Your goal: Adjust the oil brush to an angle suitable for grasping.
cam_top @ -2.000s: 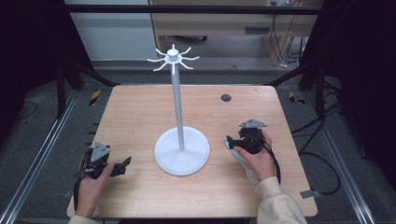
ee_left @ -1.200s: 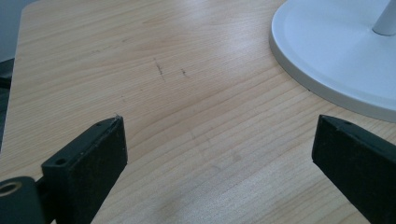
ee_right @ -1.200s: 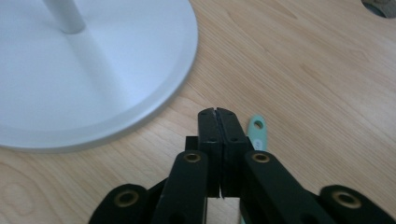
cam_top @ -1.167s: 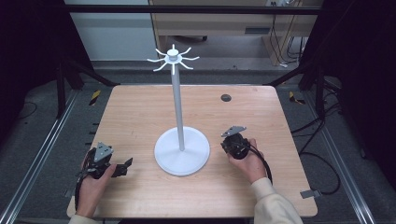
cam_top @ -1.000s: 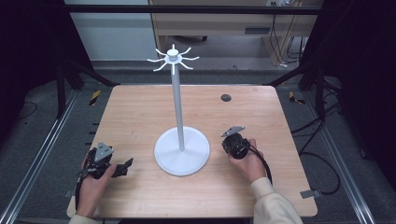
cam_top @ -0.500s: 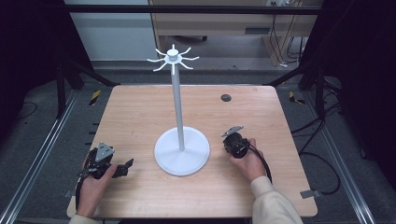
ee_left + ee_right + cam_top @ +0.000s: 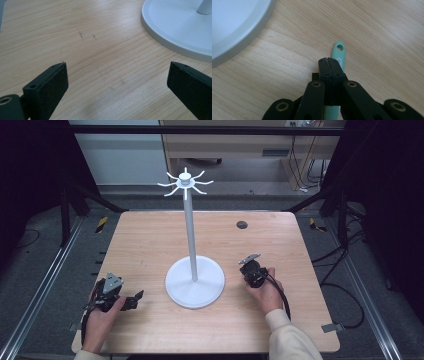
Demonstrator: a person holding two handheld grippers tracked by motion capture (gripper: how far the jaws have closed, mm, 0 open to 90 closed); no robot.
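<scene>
**A:** What's nearest to you?

**B:** My right claw (image 7: 328,60). Its jaws are pressed together, tip to tip, with no gap between them. In the right gripper view a thin mint-green handle (image 7: 338,53) runs under them along the same line and pokes out just past the tips. I can't tell whether the jaws pinch it or only sit over it.

**A:** What does the handle look like?

**B:** Flat, narrow, pale green, with a rounded end and a small hanging hole through that end. It lies flat on the table (image 7: 374,32). The rest of it is hidden beneath my jaws.

**A:** And where is it on the table?

**B:** On the right side of the table, close to the white stand (image 7: 194,281) but not touching its round base. From above, my right hand (image 7: 263,286) covers the spot.

**A:** Your other claw?

**B:** My left claw (image 7: 116,77) is wide open, nothing between the jaws, just bare wood. It rests near the table's front left corner, held by my left hand (image 7: 102,312), pointing towards the stand.

**A:** Farther off?

**B:** The stand's thin pole rises from the base to a ring of curved hooks. Beyond it, a small dark round spot (image 7: 242,224) sits in the tabletop near the far edge.
</scene>
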